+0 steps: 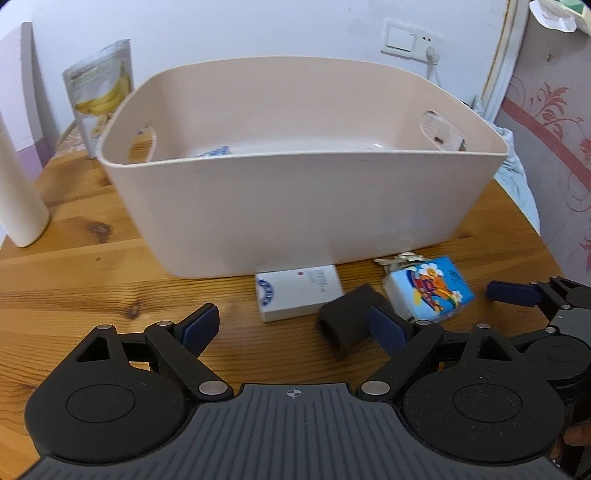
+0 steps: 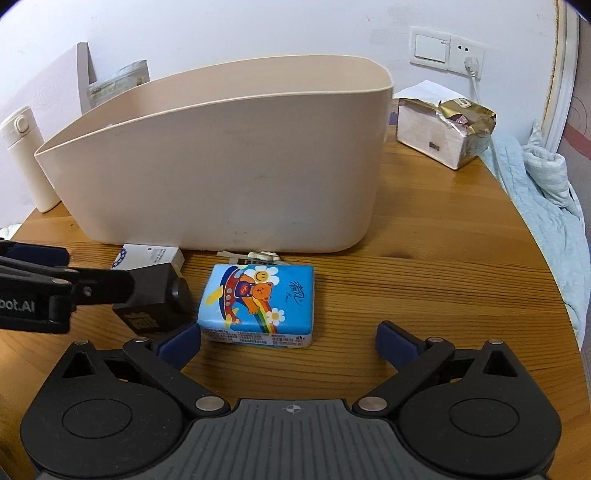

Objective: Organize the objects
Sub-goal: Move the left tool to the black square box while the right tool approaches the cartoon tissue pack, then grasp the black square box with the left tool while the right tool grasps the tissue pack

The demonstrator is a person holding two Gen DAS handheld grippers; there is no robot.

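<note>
White wall (image 2: pixel 258 26), switch and socket (image 2: pixel 447 51); wooden table (image 2: pixel 424 280); possibly bedding (image 2: pixel 546 192) right.

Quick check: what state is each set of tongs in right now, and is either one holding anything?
Left tongs: open, holding nothing; white box lies just ahead.
Right tongs: open, holding nothing; blue tissue pack lies just ahead.

A beige plastic tub (image 2: pixel 221 158) is sitting on the round wooden worktop (image 2: pixel 424 280). Before it are lying, left to right, a white flat carton (image 1: pixel 297 291), a black block (image 1: pixel 343 321) and a blue cartoon-printed tissue pack (image 2: pixel 258 304).
</note>
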